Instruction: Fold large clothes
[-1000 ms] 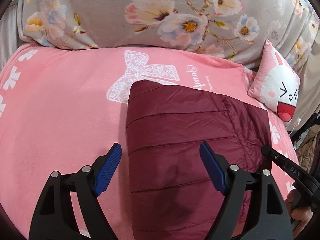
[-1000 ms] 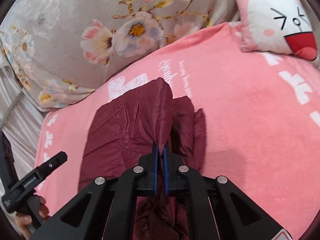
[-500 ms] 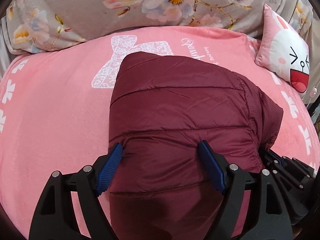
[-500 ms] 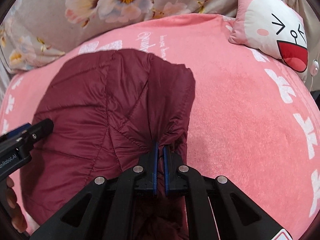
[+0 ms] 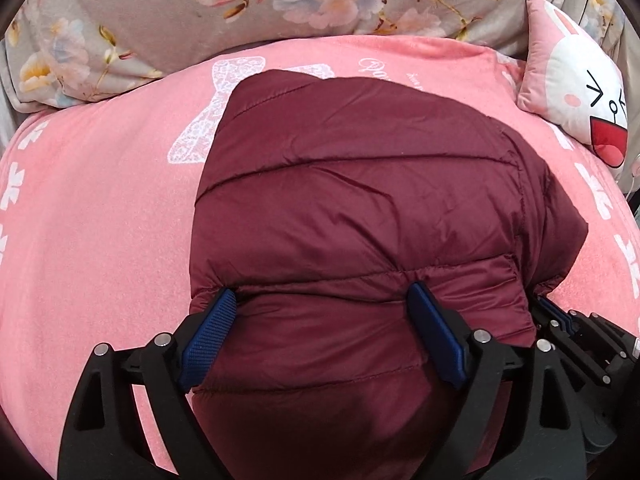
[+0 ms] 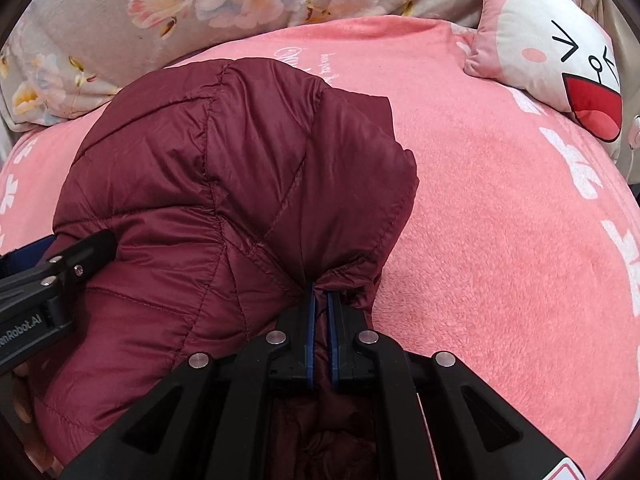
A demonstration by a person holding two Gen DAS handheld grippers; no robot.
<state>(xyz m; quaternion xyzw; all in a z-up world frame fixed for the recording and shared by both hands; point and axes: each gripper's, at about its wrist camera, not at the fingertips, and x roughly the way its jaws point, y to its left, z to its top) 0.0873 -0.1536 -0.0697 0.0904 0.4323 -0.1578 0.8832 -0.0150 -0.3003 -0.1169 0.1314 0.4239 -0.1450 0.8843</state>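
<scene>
Bed: pretty much the whole scene is a bed (image 5: 100,220) under a fuzzy pink blanket (image 6: 500,240) with white bow prints and some cursive lettering on it.

Floral bedding: a big grey quilt or pillow with pink and white flowers (image 5: 280,8) is bunched along the far edge of the bed, behind everything else.

Jacket: dark maroon quilted puffer jacket (image 5: 360,208), lying on the pink blanket around the middle, closer to the near edge. It's doubled over on itself, so you get a puffy mound with stitched panels on top, and part of it covers the white bow print. In the right wrist view the sleeve or side panel looks gathered into wrinkles near the grip.

Bunny cushion: pink cushion with a white cartoon rabbit face, squinty eyes and open red mouth (image 6: 552,40), sitting at the far right of the bed, well apart from the jacket.

Left tongs: left tongs (image 5: 320,312) are spread wide, blue pads pressing down onto the near part of the jacket, with fabric bulging between them. Not pinching anything as far as I can see.

Right tongs: right tongs (image 6: 321,300) are pressed together on a bunched fold at the jacket's right side, fabric clearly caught between the blue pads.

Hand: bit of a hand (image 6: 20,396) shows at the far left edge behind the left tool.
</scene>
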